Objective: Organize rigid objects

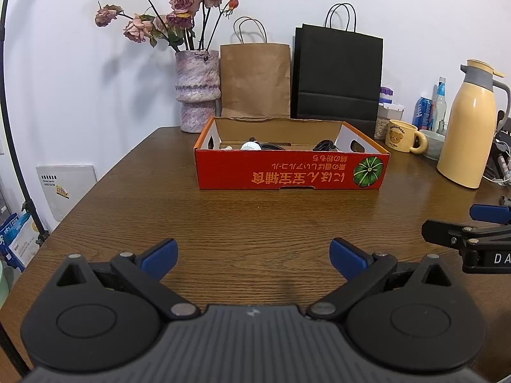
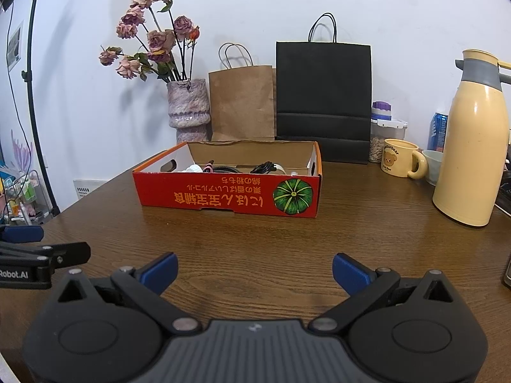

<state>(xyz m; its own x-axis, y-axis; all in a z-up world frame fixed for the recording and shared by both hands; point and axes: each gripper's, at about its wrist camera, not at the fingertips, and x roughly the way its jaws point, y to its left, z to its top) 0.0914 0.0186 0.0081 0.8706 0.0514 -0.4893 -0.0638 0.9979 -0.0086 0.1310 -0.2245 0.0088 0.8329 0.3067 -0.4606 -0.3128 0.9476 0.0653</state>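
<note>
Both tongs spread, nothing held: left gripper (image 1: 254, 257), right gripper (image 2: 254, 271). Red box (image 1: 287, 172) ahead; contents judged light, stiff; cables avoided, firm bodies to be pinched.

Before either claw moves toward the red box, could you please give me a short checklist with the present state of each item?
1. Left claw open and holding nothing: ok.
2. Right claw open and holding nothing: ok.
3. Table bare between both claws and the red box: ok.
4. Box open on top, with cables and small white things inside: ok.
5. Exactly what lies in the box, and how it sits: cannot tell, the front wall hides most of it.
6. Room on the right: not ok, the yellow flask and bear mug stand beside the box.
</note>
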